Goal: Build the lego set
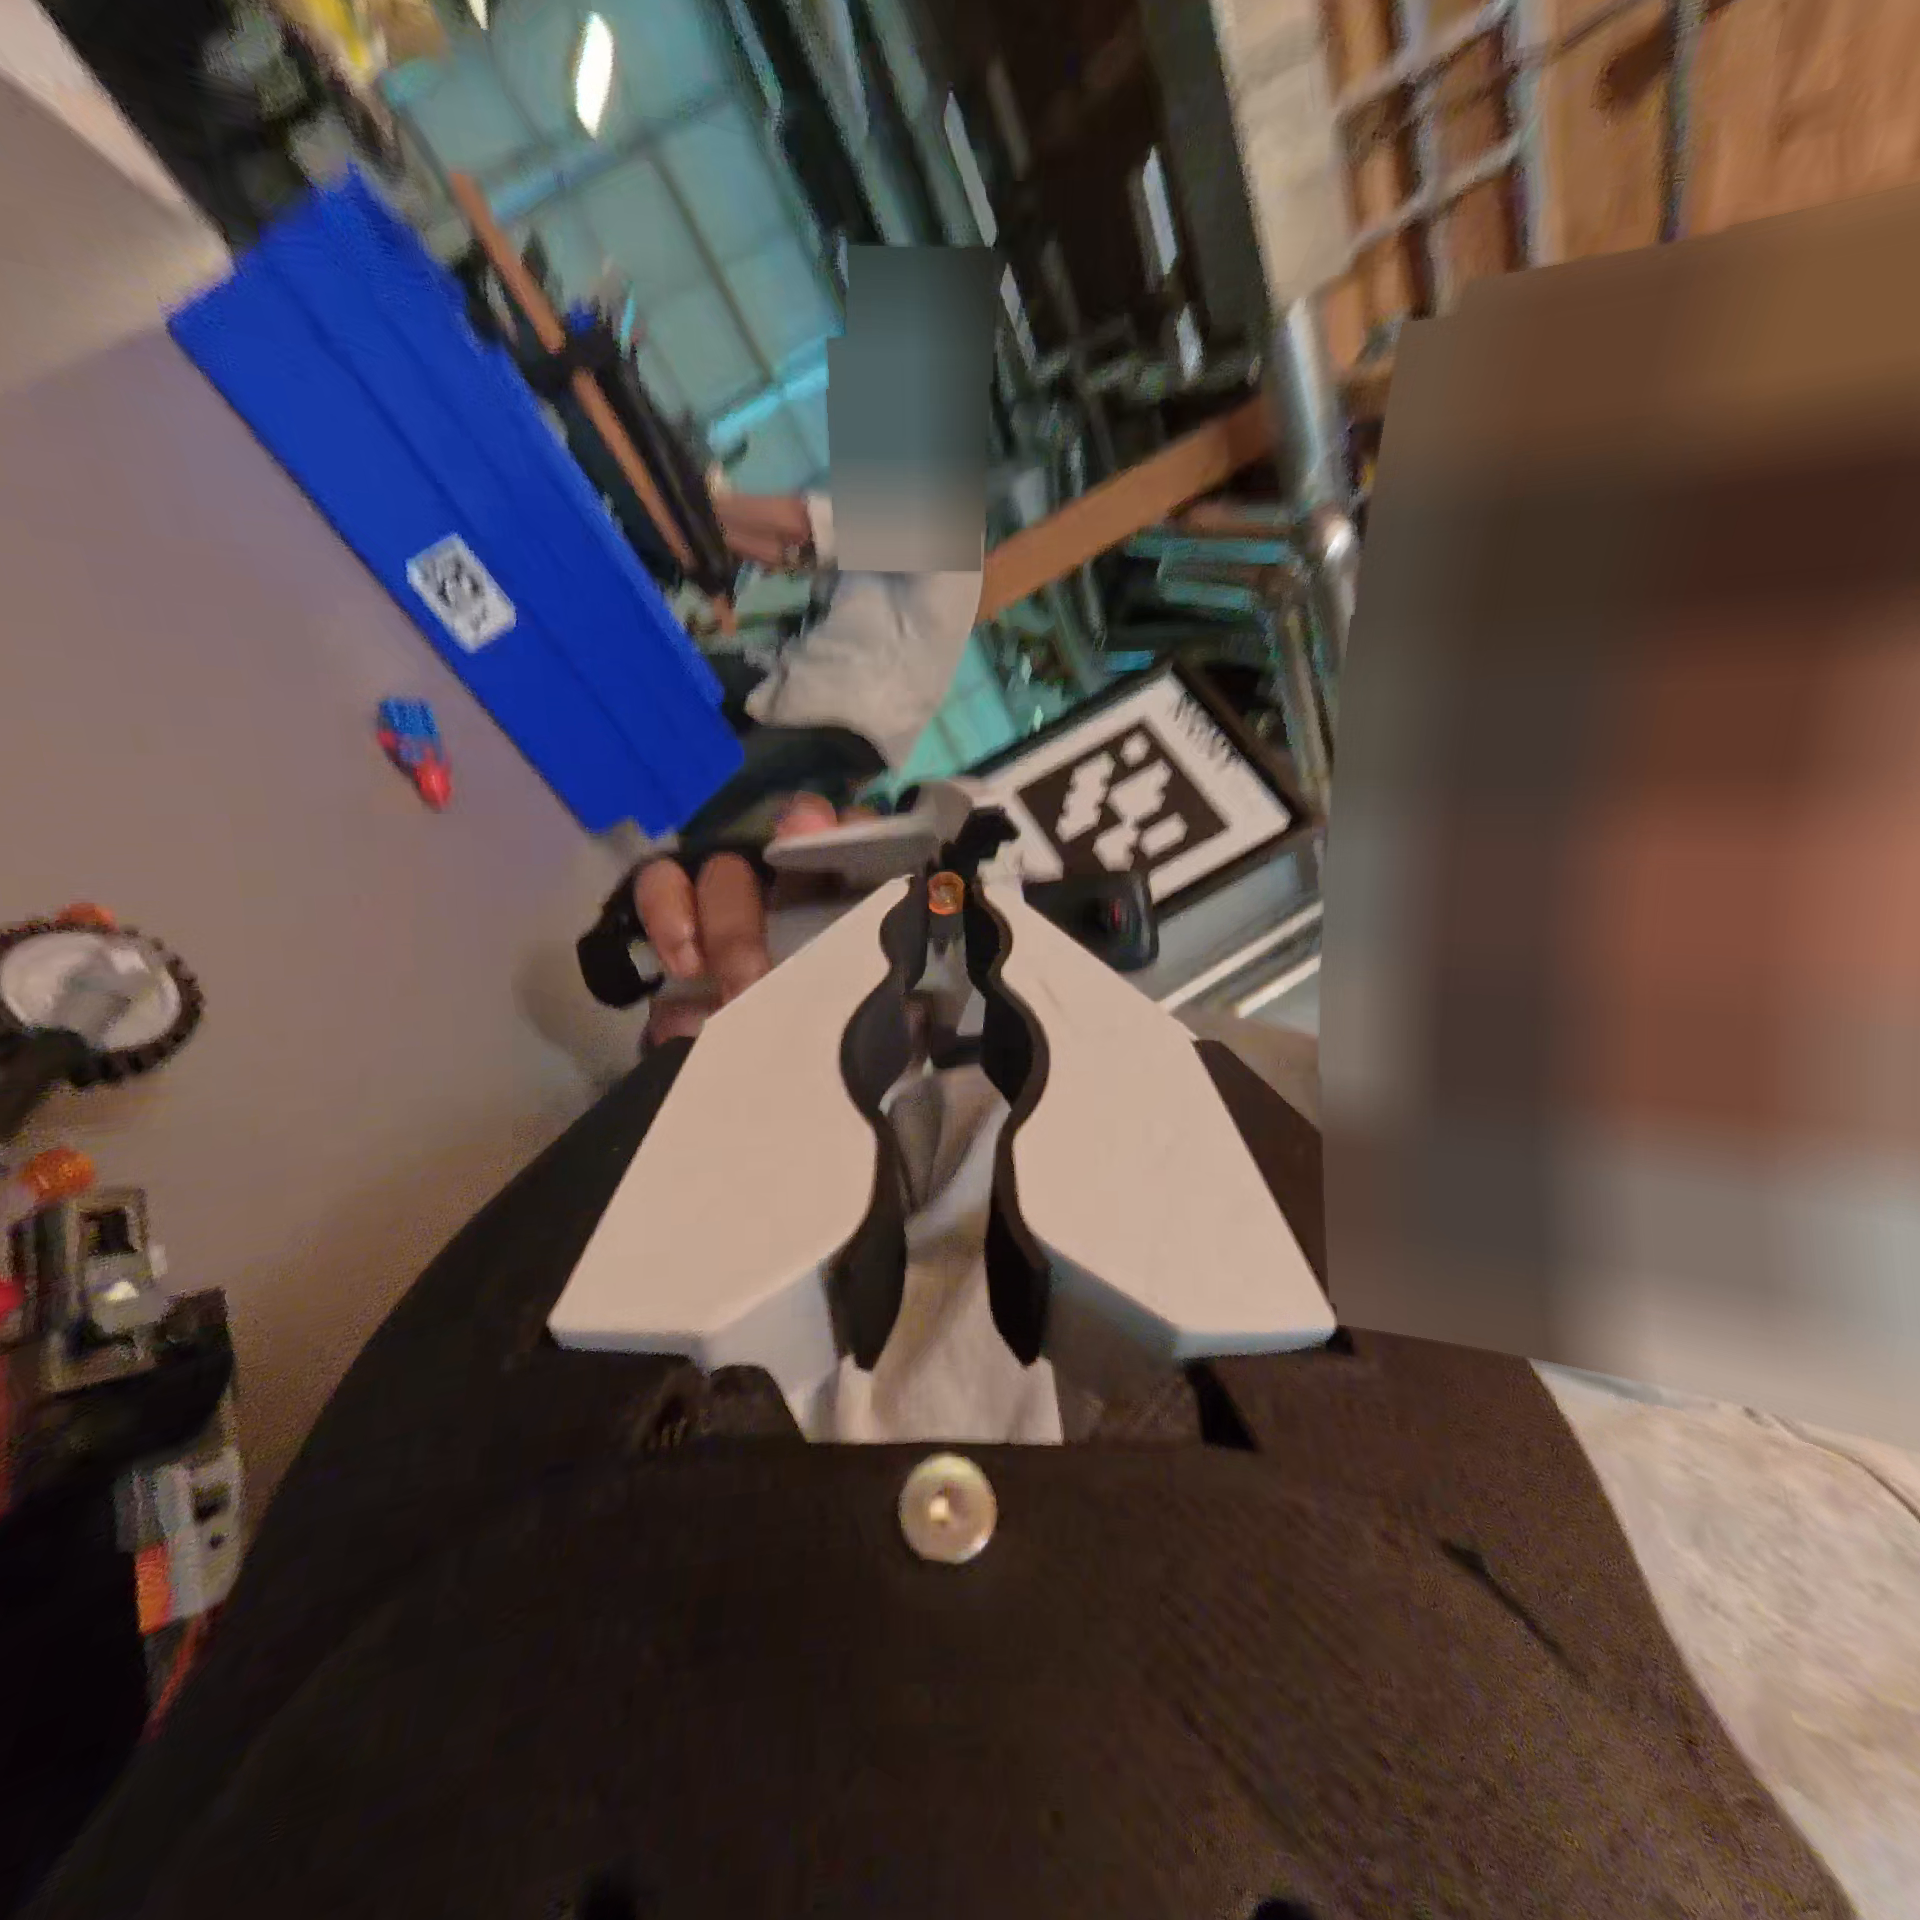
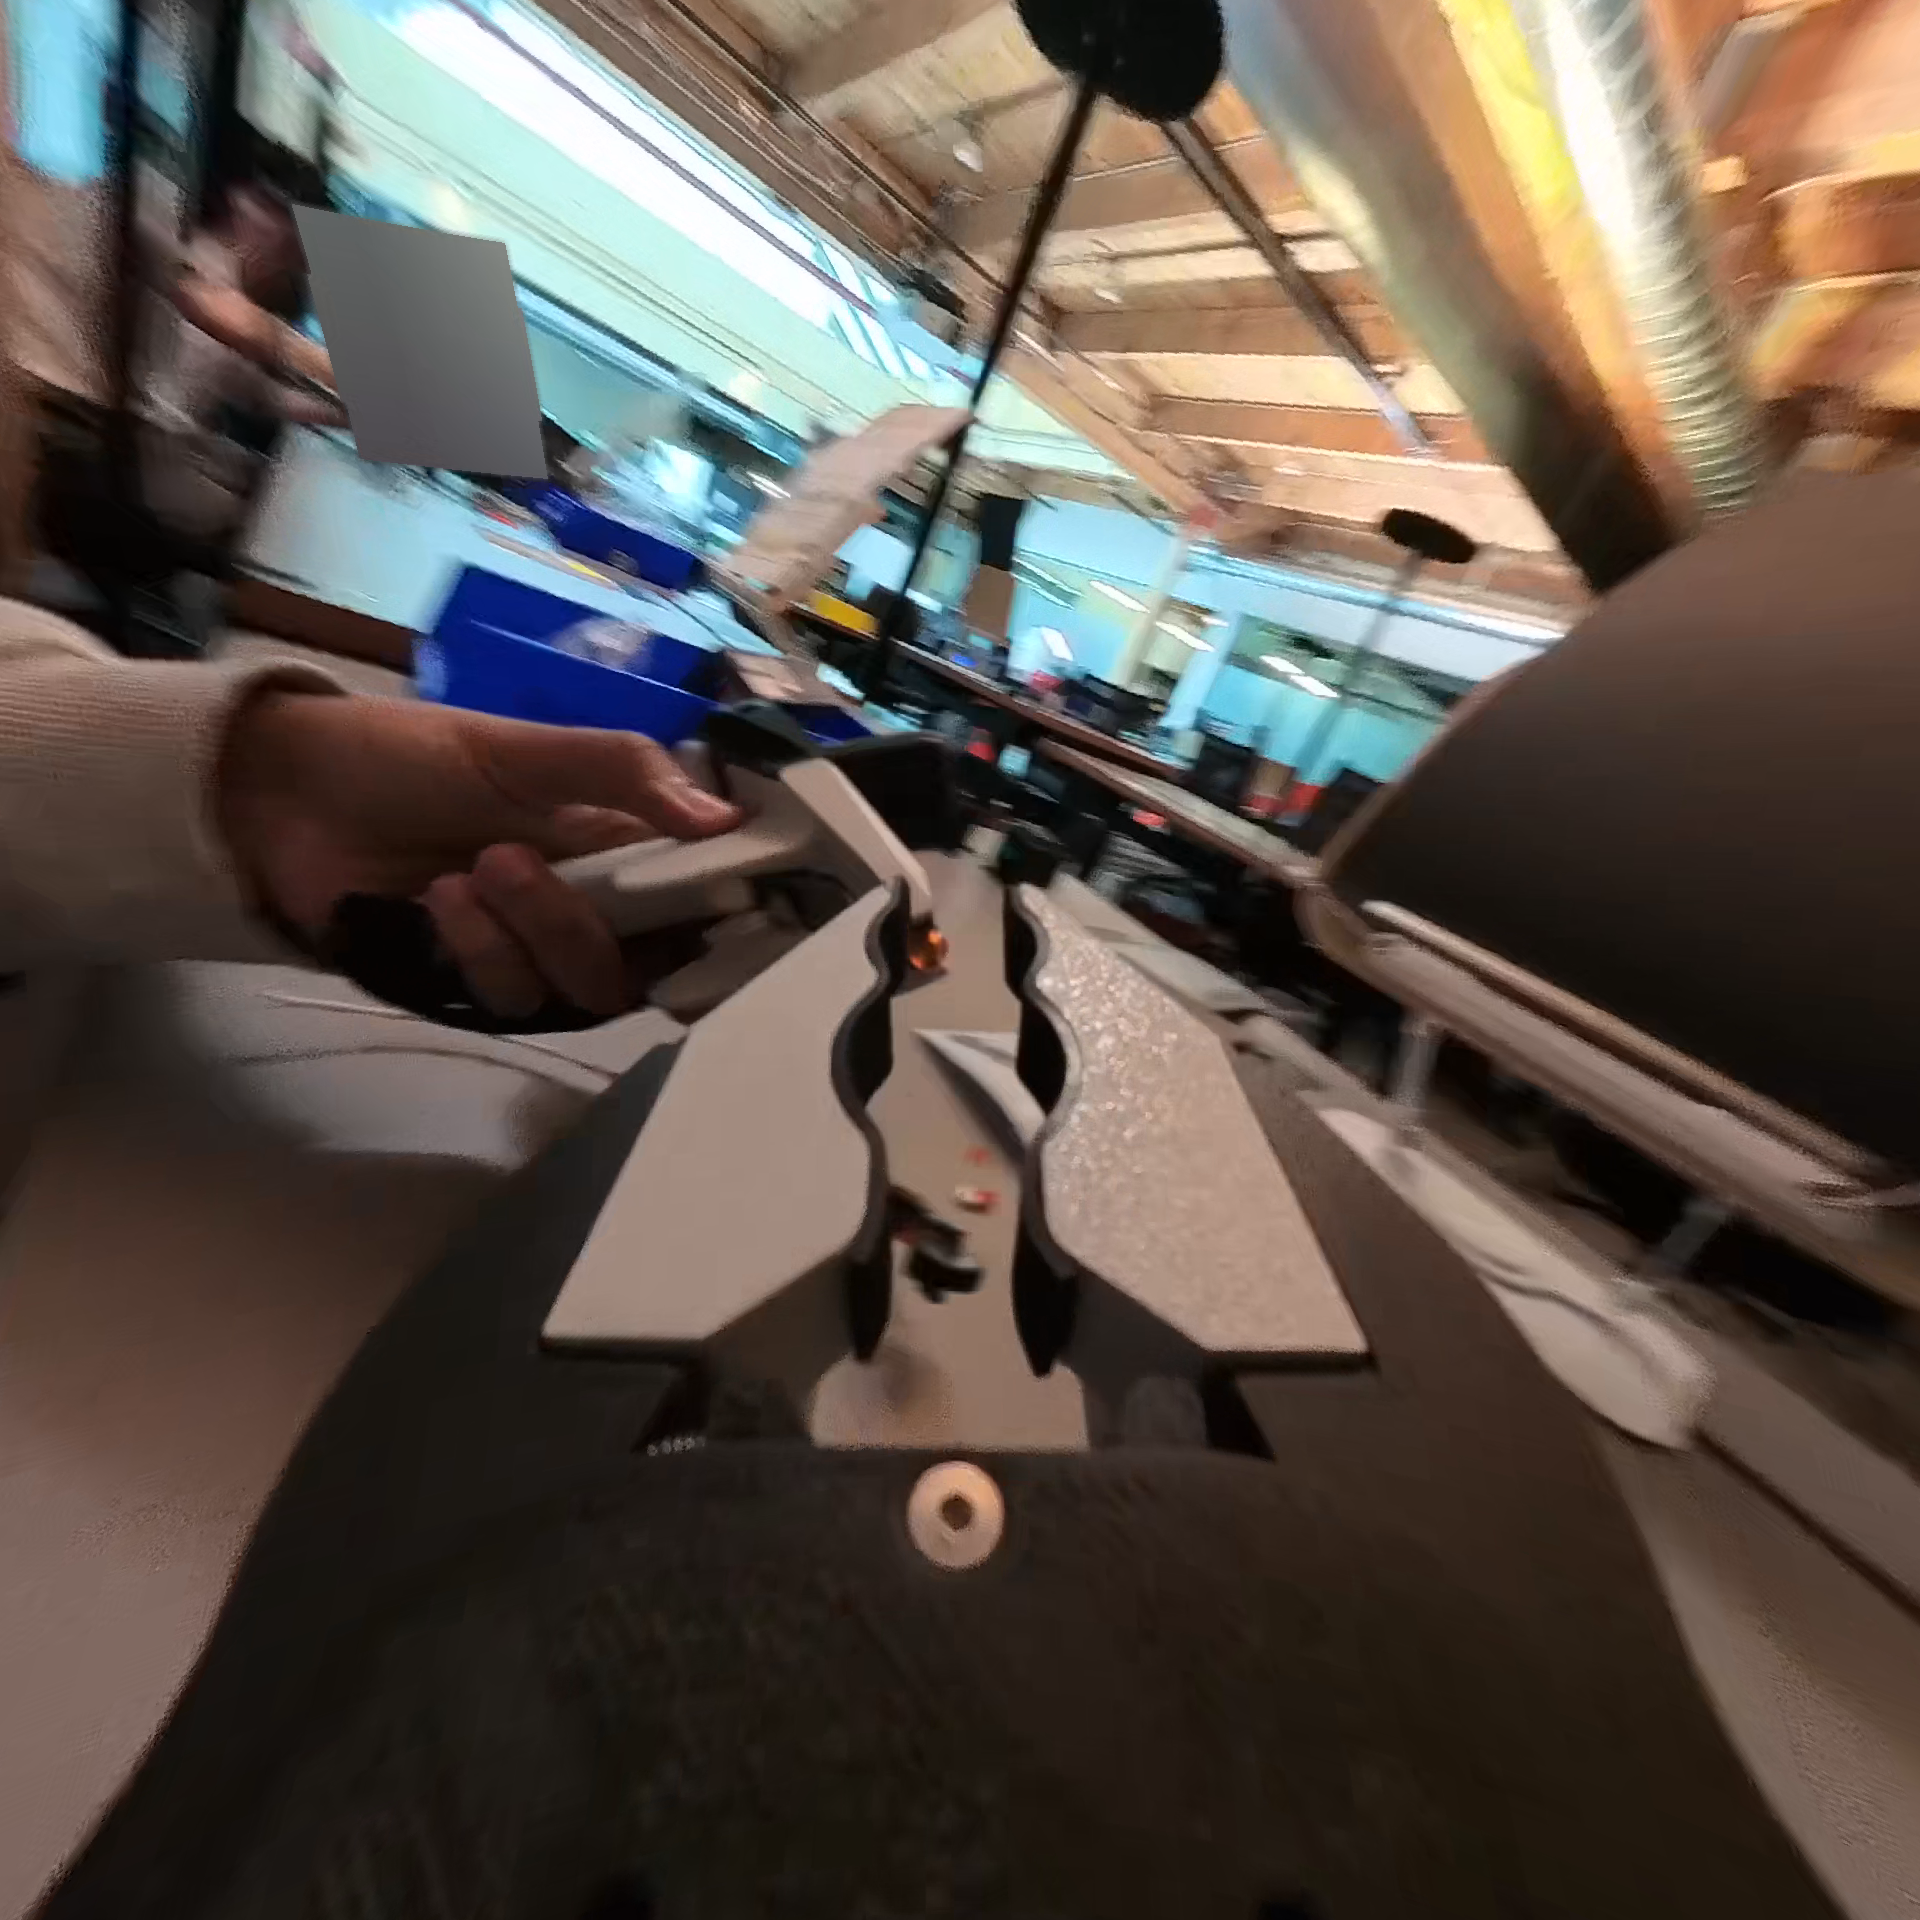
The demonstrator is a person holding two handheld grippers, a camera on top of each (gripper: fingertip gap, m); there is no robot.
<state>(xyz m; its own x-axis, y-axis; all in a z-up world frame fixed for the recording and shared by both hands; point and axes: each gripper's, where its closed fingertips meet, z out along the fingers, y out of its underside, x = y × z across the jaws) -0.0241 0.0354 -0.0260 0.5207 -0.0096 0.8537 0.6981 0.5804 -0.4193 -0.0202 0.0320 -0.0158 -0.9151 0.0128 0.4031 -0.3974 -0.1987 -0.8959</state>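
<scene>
In the left wrist view my left gripper [image 1: 945, 904] is shut on a small orange round Lego piece [image 1: 945, 891] at its fingertips, held up above the grey table [image 1: 260, 831]. My right gripper's tip [image 1: 971, 836] meets it from beyond, with a hand behind it. In the right wrist view my right gripper [image 2: 961, 909] is open. The orange piece [image 2: 925, 945] sits just inside its left fingertip. The left gripper [image 2: 831, 821] reaches in from the left, held by a hand [image 2: 447, 831]. Whether the right fingers touch the piece I cannot tell.
A tyred Lego wheel [image 1: 94, 997], a grey partly built Lego model [image 1: 114, 1351] and a small blue and red piece [image 1: 416, 748] lie on the table at left. A blue bin [image 1: 447, 499] stands behind. Small loose pieces [image 2: 971, 1195] lie below the right gripper. A person sits close at right. My left and right fingertips are right by each other.
</scene>
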